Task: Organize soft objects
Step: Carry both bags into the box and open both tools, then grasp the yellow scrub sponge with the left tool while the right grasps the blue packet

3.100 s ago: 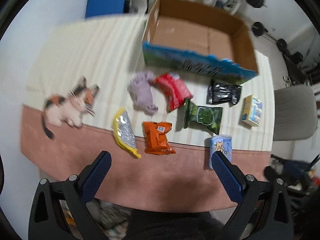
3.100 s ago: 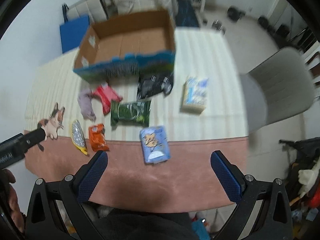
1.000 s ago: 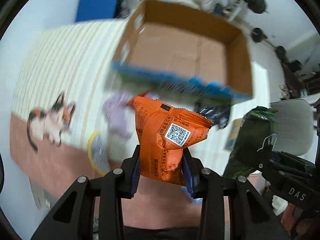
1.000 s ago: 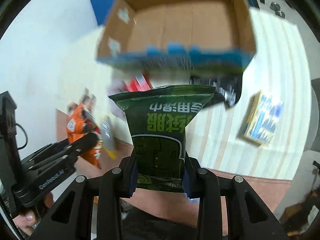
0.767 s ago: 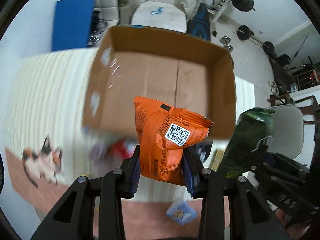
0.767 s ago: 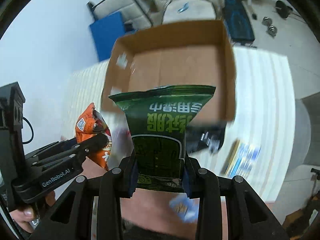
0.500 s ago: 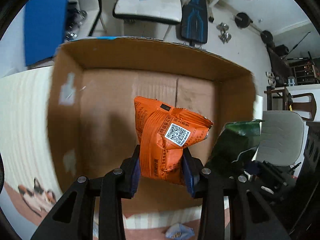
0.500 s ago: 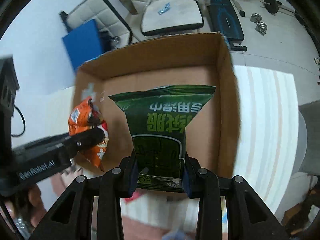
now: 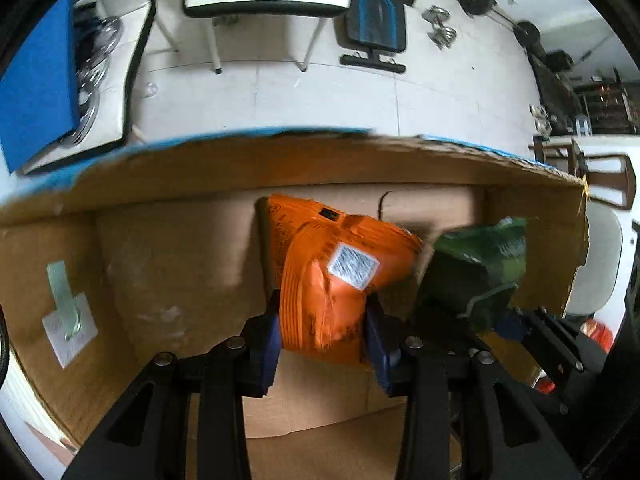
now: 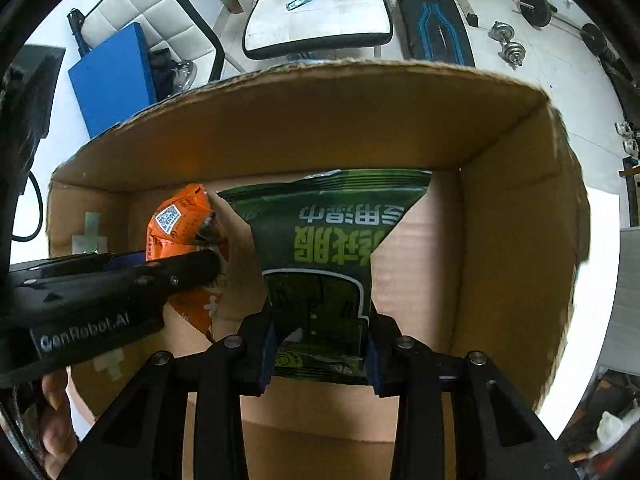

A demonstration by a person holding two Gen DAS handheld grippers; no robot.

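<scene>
My left gripper (image 9: 322, 344) is shut on an orange snack bag (image 9: 332, 280) and holds it inside the open cardboard box (image 9: 168, 248). My right gripper (image 10: 320, 352) is shut on a green snack bag (image 10: 324, 240) and holds it inside the same box (image 10: 500, 240), to the right of the orange bag (image 10: 176, 224). The green bag (image 9: 476, 272) also shows at the right of the left wrist view, and the left gripper's arm (image 10: 100, 280) crosses the left of the right wrist view. Both bags hang above the bare box floor.
The box walls rise on the far side and on both sides of the grippers. Beyond the box are a white chair (image 10: 320, 12), a blue panel (image 10: 112, 76), a bench (image 9: 376, 12) and dumbbells (image 10: 508, 44) on the floor. The striped tablecloth (image 10: 600, 280) shows at right.
Both grippers picked a bag off the table, carried them forward over the box's near wall and lowered them into the box. The orange bag has tilted slightly in the left jaws.
</scene>
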